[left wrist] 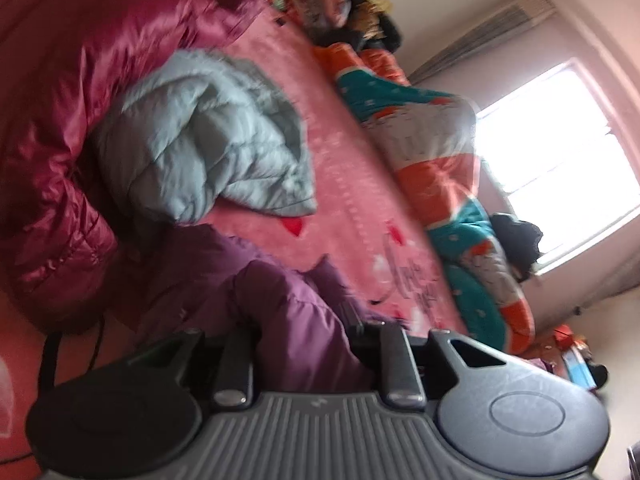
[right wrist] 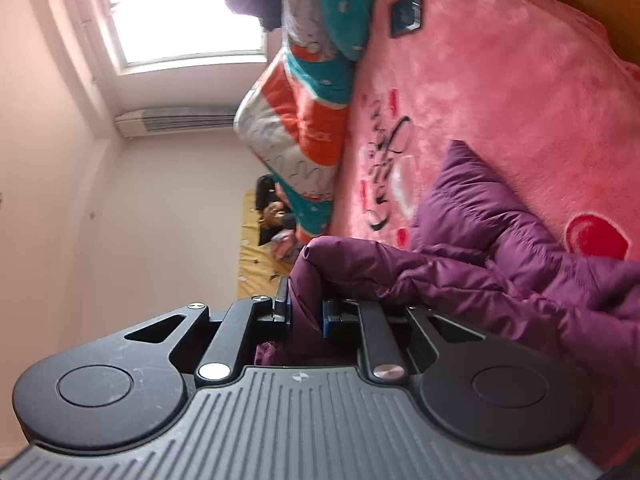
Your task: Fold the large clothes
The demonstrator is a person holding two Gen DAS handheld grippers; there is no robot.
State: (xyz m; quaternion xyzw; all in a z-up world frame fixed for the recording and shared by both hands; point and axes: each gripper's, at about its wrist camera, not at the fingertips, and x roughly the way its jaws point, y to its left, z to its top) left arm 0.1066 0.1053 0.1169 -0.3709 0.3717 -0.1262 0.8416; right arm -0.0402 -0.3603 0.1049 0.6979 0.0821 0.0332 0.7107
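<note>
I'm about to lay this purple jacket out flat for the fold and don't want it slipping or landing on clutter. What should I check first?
1. Right gripper clamped on the purple jacket: ok, fabric pinched between the pads.
2. Left gripper holding the jacket: cannot tell, fabric fills the gap but the view is blurred.
3. Bare pink blanket ahead for spreading: ok.
4. Grey jacket and red jacket clear of the purple one: not ok, they lie close beside it.
5. Small dark device out of the way: ok, far up the blanket.
</note>
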